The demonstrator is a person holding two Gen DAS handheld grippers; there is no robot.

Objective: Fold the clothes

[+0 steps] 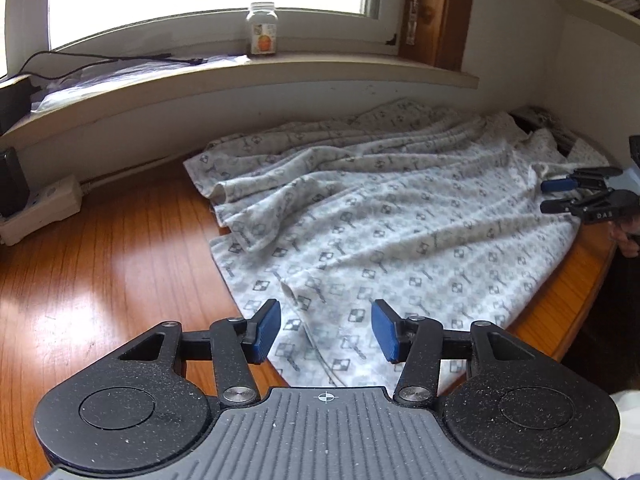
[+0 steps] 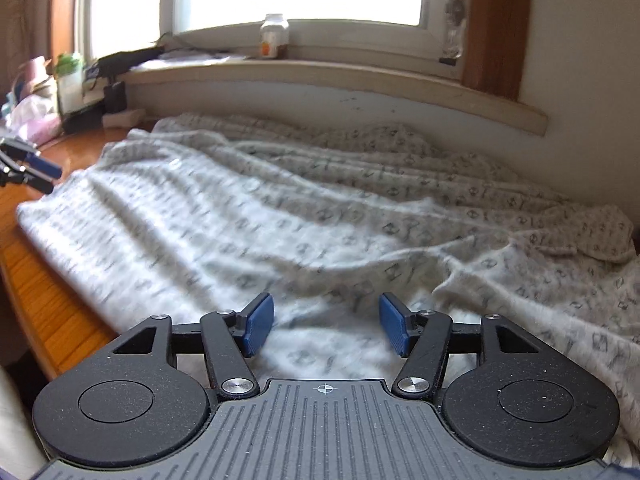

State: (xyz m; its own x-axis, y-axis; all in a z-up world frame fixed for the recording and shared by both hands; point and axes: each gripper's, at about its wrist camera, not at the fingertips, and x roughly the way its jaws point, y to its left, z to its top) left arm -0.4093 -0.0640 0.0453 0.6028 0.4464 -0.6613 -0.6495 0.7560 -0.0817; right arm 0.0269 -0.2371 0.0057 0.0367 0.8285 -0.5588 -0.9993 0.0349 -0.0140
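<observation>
Left claw (image 1: 326, 330) and right claw (image 2: 326, 324), both spread wide and empty, above rumpled patterned garment (image 1: 400, 232) on wooden counter (image 1: 100, 280)

I see the cloth (image 1: 400, 216) spread on the table (image 1: 100, 264), w/ its far side by the wall. Window sill (image 1: 280, 72) is behind it, jar (image 1: 262, 28) on top. Power strip (image 1: 40, 208) sits left.

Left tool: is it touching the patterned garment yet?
Cannot tell. In the left wrist view the left tool is open over the garment near its edge, but no gap or contact under the pads shows plainly.
</observation>
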